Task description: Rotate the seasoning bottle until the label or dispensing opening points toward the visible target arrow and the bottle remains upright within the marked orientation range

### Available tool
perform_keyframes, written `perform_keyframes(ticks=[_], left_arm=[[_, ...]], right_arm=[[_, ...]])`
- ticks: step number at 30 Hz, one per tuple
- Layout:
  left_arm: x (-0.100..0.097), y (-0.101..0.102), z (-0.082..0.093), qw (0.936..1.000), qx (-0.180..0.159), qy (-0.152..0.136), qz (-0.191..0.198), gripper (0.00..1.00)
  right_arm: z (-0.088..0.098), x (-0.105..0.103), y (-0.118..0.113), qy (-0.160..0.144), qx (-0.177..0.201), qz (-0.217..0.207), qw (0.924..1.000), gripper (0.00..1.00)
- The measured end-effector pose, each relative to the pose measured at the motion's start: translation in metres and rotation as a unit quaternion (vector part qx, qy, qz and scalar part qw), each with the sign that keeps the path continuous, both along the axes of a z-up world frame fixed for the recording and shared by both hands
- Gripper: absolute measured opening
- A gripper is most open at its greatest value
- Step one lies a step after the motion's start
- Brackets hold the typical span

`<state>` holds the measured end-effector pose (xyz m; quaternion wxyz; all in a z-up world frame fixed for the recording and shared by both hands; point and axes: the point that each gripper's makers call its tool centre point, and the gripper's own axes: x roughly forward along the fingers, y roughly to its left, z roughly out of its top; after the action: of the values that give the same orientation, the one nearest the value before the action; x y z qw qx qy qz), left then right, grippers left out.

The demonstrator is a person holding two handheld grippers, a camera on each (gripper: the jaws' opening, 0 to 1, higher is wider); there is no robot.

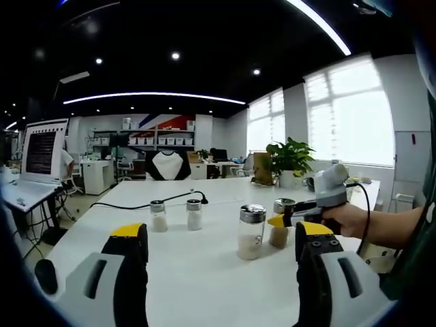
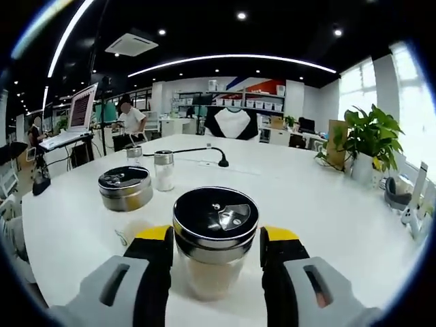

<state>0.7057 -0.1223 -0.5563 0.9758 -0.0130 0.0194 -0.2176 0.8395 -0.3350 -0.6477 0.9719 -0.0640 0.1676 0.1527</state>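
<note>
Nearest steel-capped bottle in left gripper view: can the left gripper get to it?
Probably yes: open left gripper, bare table ahead of the bottle; right gripper sits close beside it.

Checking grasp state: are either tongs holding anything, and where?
Right tongs straddle a shaker just below its lid; actual contact cannot be told. Left tongs are open, holding nothing.

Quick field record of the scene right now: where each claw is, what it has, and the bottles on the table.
right claw: straddling the nearest seasoning bottle, yellow-tipped jaws close either side; contact not certain
left claw: open, holding nothing, above the table
bottle pose: upright, dark lid on
second bottle: upright, beside the straddled one
two small shakers: and, upright, farther back
target arrow: none discernible
</note>
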Motion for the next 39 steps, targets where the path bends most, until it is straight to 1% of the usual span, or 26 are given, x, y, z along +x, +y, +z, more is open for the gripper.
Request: perform_keyframes(ticks=[4,5,6,9,12,16,18,20,21,24,26,28,29,30,32,33,34,35,37,39], left_arm=[[0.0,0.001,0.0,1.0,-0.003,0.002,0.001,0.94],[0.0,0.0,0.0,1.0,-0.002,0.002,-0.001,0.94],[0.0,0.0,0.0,1.0,0.0,0.001,-0.002,0.94],[0.001,-0.001,0.0,1.0,0.003,0.002,-0.005,0.94],[0.001,-0.001,-0.001,1.0,0.001,0.002,-0.005,0.94],[0.002,0.0,-0.001,1.0,0.0,0.001,-0.005,0.94],[0.002,0.001,-0.002,1.0,0.0,0.003,-0.004,0.94],[0.002,0.002,-0.003,1.0,0.0,0.005,-0.002,0.94],[0.002,0.003,-0.003,1.0,0.0,0.005,-0.002,0.94],[0.002,0.004,-0.004,1.0,0.001,0.005,0.0,0.94],[0.002,0.005,-0.004,1.0,0.001,0.005,0.001,0.94],[0.003,0.005,-0.004,1.0,0.0,0.006,0.002,0.94],[0.003,0.005,-0.005,1.0,0.0,0.006,0.002,0.94],[0.003,0.005,-0.005,1.0,0.0,0.006,0.002,0.94],[0.003,0.005,-0.005,1.0,0.0,0.006,0.002,0.94],[0.003,0.005,-0.005,1.0,0.0,0.006,0.002,0.94],[0.003,0.004,-0.005,1.0,-0.002,0.007,0.002,0.94],[0.003,0.003,-0.005,1.0,-0.003,0.008,0.001,0.94],[0.003,0.003,-0.005,1.0,-0.002,0.007,0.0,0.94],[0.003,0.002,-0.004,1.0,-0.002,0.006,-0.001,0.94]], right_arm=[[0.001,-0.002,-0.004,0.005,0.0,0.002,1.0,0.51],[0.002,-0.003,-0.003,0.009,0.009,0.006,0.9999,0.51],[0.003,-0.004,0.001,0.01,0.01,0.021,0.9997,0.51],[0.005,-0.007,0.004,0.005,-0.005,0.039,0.9992,0.52],[0.005,-0.008,0.003,0.007,-0.014,0.047,0.9988,0.52],[0.004,-0.009,-0.003,0.015,-0.009,0.059,0.9981,0.53],[0.004,-0.01,-0.004,0.013,-0.006,0.066,0.9977,0.55],[0.005,-0.011,-0.004,0.011,-0.012,0.079,0.9967,0.56],[0.004,-0.011,-0.002,0.011,-0.014,0.098,0.995,0.59],[0.006,-0.012,-0.003,0.01,-0.004,0.122,0.9925,0.61],[0.009,-0.013,-0.004,0.005,-0.007,0.135,0.9909,0.62],[0.011,-0.013,-0.004,0.002,-0.013,0.157,0.9875,0.63],[0.011,-0.013,-0.004,0.002,-0.01,0.158,0.9873,0.63],[0.013,-0.014,-0.002,0.003,0.0,0.171,0.9852,0.63],[0.015,-0.014,-0.001,0.01,0.004,0.187,0.9824,0.64],[0.016,-0.015,0.003,0.007,0.003,0.21,0.9777,0.65],[0.015,-0.017,0.006,0.011,0.002,0.23,0.973,0.65],[0.014,-0.018,0.006,0.016,0.003,0.234,0.972,0.65],[0.014,-0.02,0.01,0.016,0.011,0.257,0.9662,0.64],[0.012,-0.02,0.009,0.019,0.01,0.267,0.9633,0.65]])
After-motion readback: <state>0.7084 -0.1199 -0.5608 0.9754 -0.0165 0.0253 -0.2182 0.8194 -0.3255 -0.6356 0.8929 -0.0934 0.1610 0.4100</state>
